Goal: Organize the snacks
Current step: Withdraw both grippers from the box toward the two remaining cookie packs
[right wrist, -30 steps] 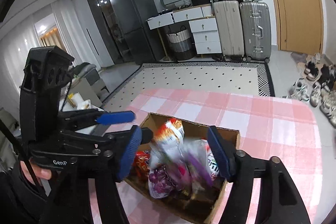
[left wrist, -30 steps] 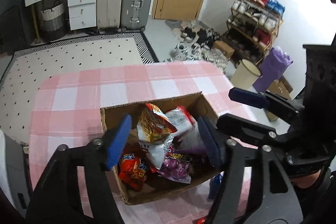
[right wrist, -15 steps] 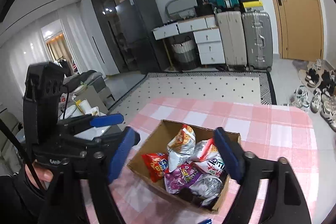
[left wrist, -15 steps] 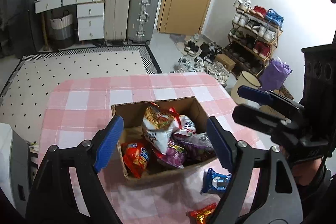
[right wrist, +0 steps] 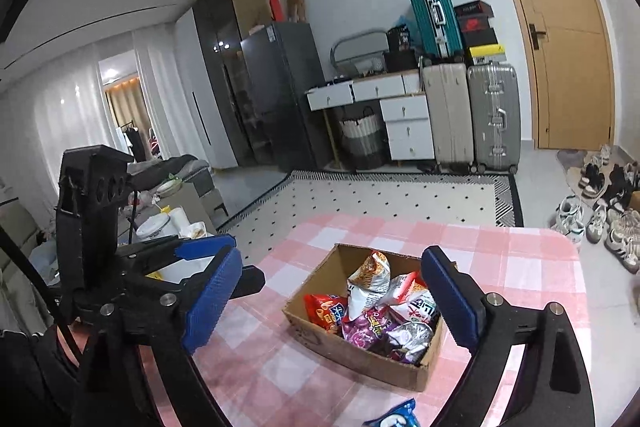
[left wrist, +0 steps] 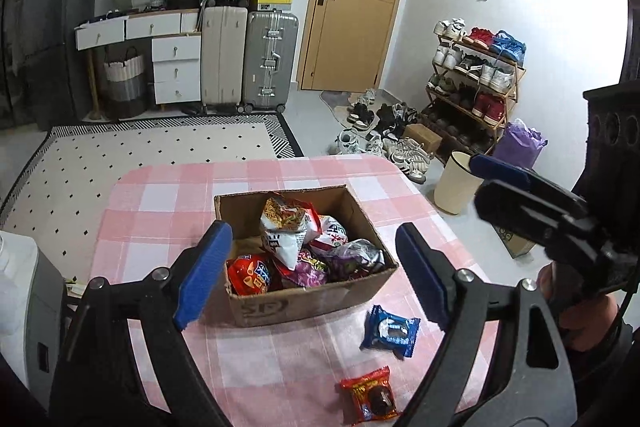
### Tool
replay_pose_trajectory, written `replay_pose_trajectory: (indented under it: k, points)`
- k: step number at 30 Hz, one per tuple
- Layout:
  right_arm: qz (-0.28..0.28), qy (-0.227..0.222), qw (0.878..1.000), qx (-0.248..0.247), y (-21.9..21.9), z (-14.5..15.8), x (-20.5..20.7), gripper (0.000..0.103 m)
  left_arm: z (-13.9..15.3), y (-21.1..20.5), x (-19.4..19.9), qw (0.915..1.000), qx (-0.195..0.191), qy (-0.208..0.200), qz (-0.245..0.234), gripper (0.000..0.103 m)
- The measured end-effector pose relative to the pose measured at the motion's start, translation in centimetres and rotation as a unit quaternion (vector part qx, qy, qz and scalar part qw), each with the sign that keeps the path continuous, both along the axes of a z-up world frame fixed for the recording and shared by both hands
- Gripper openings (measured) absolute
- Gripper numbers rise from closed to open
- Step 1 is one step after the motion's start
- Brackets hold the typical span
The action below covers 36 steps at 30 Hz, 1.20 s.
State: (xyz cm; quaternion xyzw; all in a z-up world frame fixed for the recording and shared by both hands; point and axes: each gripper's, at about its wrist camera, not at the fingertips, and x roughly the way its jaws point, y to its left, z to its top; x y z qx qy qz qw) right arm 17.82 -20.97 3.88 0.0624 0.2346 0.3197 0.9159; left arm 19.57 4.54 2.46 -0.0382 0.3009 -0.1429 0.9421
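Note:
An open cardboard box (left wrist: 320, 301) (right wrist: 356, 351) sits on the pink checked tablecloth (left wrist: 160, 203). It holds several snack bags, among them a red one (left wrist: 250, 273) and a purple one (right wrist: 362, 327). A blue cookie pack (left wrist: 390, 331) and a red snack pack (left wrist: 370, 395) lie on the cloth in front of the box, to its right. My left gripper (left wrist: 312, 275) is open and empty, raised above the box's near side. My right gripper (right wrist: 332, 301) is open and empty, above the box. The blue pack's edge shows in the right wrist view (right wrist: 394, 417).
The table's right edge drops to the floor beside a cream bin (left wrist: 456, 183) and a shoe rack (left wrist: 472, 83). Suitcases (left wrist: 248, 59) and drawers (left wrist: 176, 71) stand at the back wall. A white appliance (left wrist: 16, 291) sits at the left.
Both grippers have pulled back and up from the box, open and empty. The box now looks smaller, and the two packs on the cloth have come into view.

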Motion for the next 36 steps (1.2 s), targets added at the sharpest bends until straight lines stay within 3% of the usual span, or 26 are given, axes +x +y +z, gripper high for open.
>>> replay_pose_trajectory:
  k: [10,12,15,31,36]
  points:
    - [-0.006,-0.048,0.999,0.015,-1.9,1.6,-7.0,0.099,0.4,-0.3,-5.9,0.9996,-0.009,-0.028,0.002,0.09]
    - [-0.007,-0.053,0.998,0.02,-2.3,1.7,-8.1,0.1,0.3,-0.1,-7.0,0.9993,-0.016,-0.035,0.003,0.1]
    - [-0.012,-0.06,0.998,0.027,-3.1,1.4,-10.2,0.101,-0.3,0.0,-8.7,0.9985,-0.026,-0.047,0.006,0.102]
    - [-0.051,-0.022,0.997,0.048,-7.0,-2.0,-15.5,0.102,-8.9,-1.1,-11.4,0.9987,-0.03,0.032,-0.026,0.102]
    - [-0.053,-0.015,0.997,0.055,-7.1,-2.5,-15.9,0.102,-11.3,-2.2,-11.0,0.9977,-0.004,0.055,-0.039,0.102]
